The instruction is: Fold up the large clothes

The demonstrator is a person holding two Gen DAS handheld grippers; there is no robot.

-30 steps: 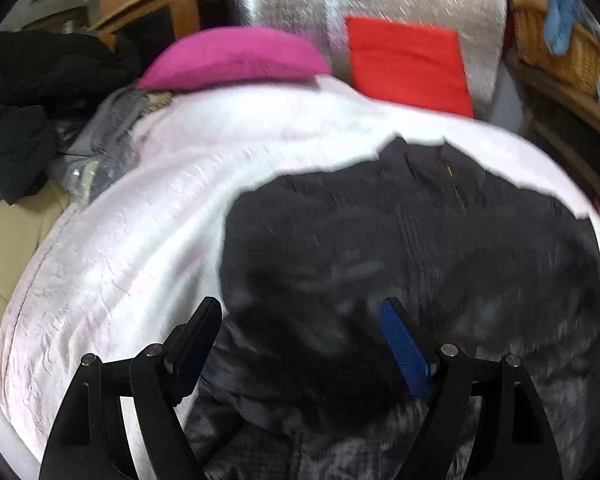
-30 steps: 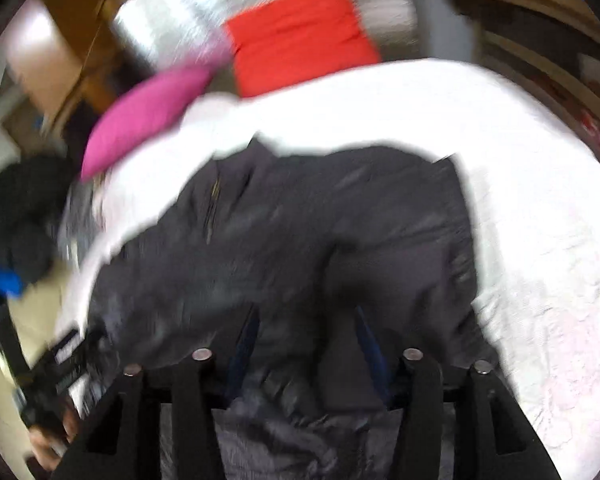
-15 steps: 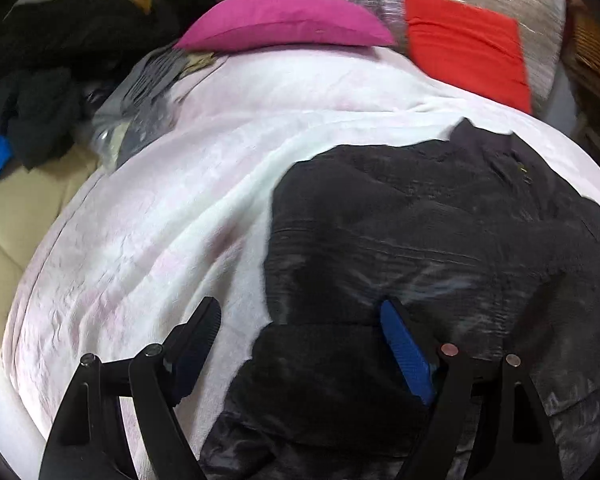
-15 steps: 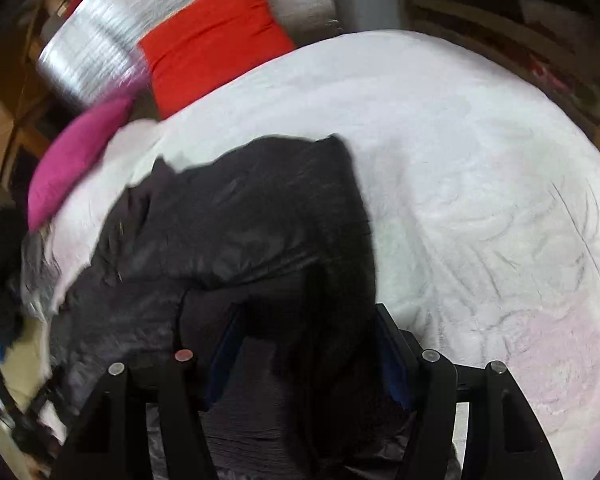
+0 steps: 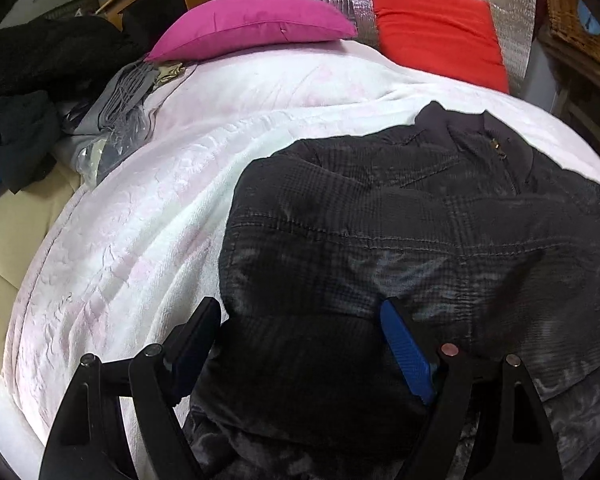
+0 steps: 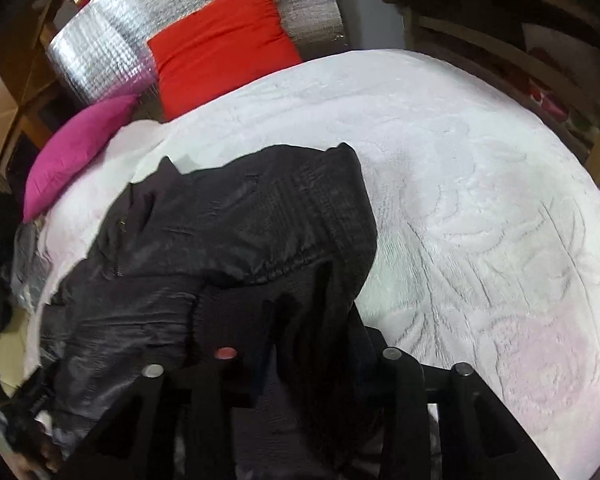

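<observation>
Lying spread across the near side of a white blanket (image 5: 148,216), the dark jacket (image 5: 380,240) fills the ground in front of both tools, collar and zip pointing away toward the cushions. The left gripper (image 5: 300,320) stands wide open over the jacket's near left corner: a fold of the fabric bulges up between its fingers (image 5: 404,348), but whether the pads press on it cannot be told. The right gripper (image 6: 300,320) is partly open with a hanging bunch of the jacket's dark cloth draped between its fingers; whether it is pinched cannot be told. The jacket's left edge runs just inside the left tool's outer finger, with bare blanket beyond it. On the right, a broad stretch of blanket lies free out to the bed's edge. A magenta cushion (image 5: 252,24) and a red cushion (image 5: 440,32) sit at the far end, well apart from the jacket. No readable writing shows anywhere
</observation>
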